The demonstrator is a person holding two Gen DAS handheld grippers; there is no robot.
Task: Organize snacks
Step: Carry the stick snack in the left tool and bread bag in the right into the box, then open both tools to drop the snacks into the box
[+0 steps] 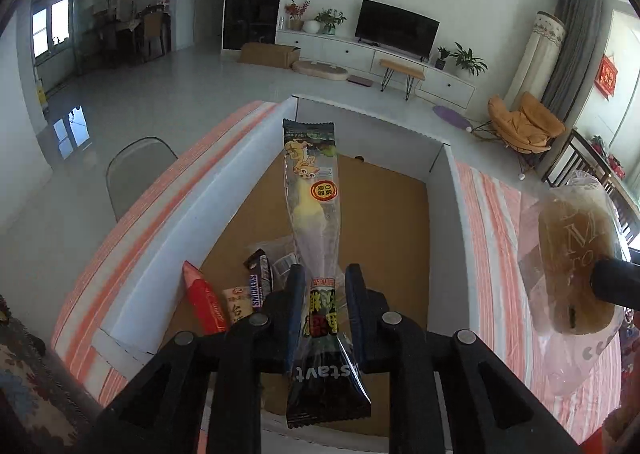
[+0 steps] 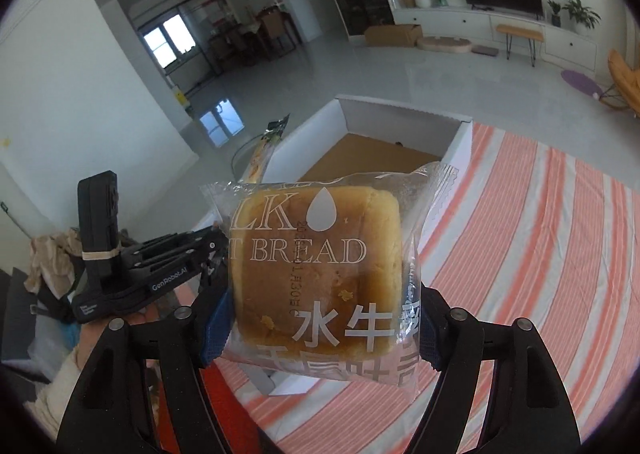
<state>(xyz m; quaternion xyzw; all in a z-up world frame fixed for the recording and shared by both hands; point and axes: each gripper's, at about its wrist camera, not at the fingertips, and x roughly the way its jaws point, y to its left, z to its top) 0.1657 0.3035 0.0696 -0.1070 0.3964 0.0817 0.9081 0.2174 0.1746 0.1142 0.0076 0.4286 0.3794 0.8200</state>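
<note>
A white-walled cardboard box (image 1: pixel 168 254) stands open on the striped table. My left gripper (image 1: pixel 325 286) hovers over its near end. A long clear snack packet with a dark printed end (image 1: pixel 312 181) runs lengthwise between its fingers, with a thin gap on each side; I read the jaws as open. Inside the box lie a red packet (image 1: pixel 202 302), a Snickers bar (image 1: pixel 260 286) and a small beige packet (image 1: pixel 238 306). My right gripper (image 2: pixel 322 330) is shut on a wrapped square milk bread (image 2: pixel 316 262), held in the air right of the box (image 2: pixel 400 113). The bread (image 1: pixel 572 250) also shows in the left wrist view.
An orange-and-white striped cloth (image 2: pixel 540 254) covers the table around the box. A grey chair (image 1: pixel 136 173) stands beyond the table's left edge. A hand (image 2: pixel 136 318) holds the left device. The living room floor lies beyond.
</note>
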